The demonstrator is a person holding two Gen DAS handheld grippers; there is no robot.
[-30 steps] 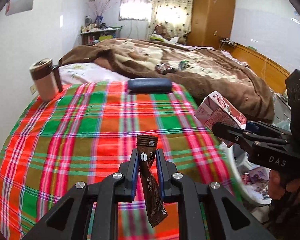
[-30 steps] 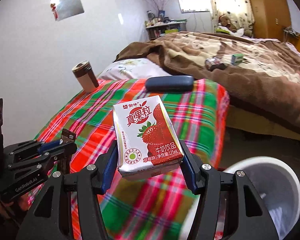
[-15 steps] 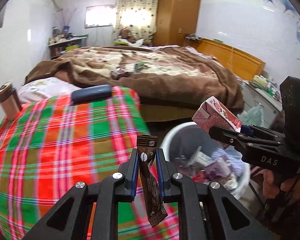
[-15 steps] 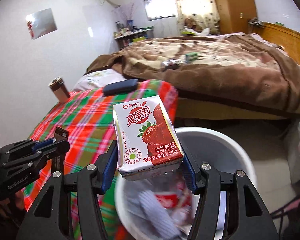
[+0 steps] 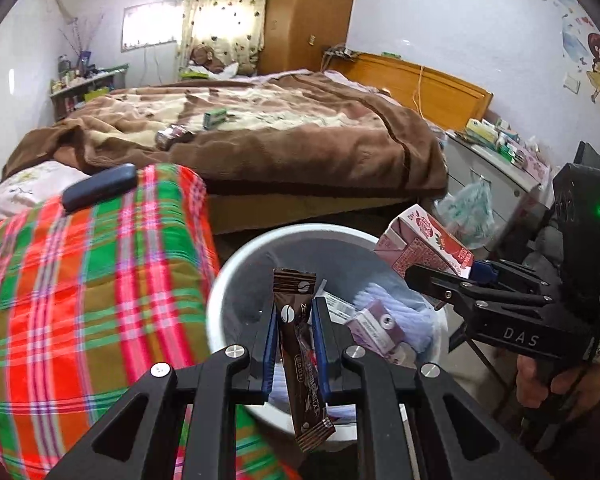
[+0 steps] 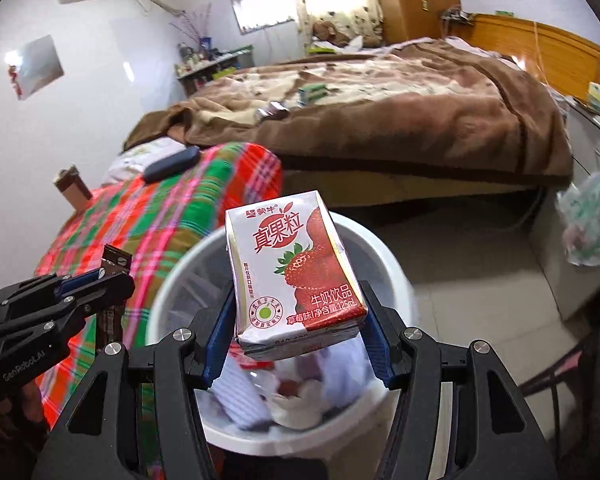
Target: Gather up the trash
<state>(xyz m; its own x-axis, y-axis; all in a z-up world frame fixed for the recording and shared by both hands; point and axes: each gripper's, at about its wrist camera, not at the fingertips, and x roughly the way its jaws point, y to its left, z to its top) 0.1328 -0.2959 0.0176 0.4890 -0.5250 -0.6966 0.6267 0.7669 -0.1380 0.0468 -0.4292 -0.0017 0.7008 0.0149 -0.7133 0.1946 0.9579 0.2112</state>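
Both hand-held grippers have swung off the plaid bed to the white bin (image 5: 236,280). The left hand-held gripper (image 5: 294,322) stays clamped on the coffee sachet (image 5: 300,344), the right hand-held gripper (image 6: 296,328) on the strawberry milk carton (image 6: 292,268) (bin at six o'clock) — release looks due.

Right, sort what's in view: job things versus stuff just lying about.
Job:
- brown sachet in left gripper
- strawberry milk carton in right gripper
- white bin

Lying about:
- dark case
- plaid cloth
- brown blanket
- brown cup
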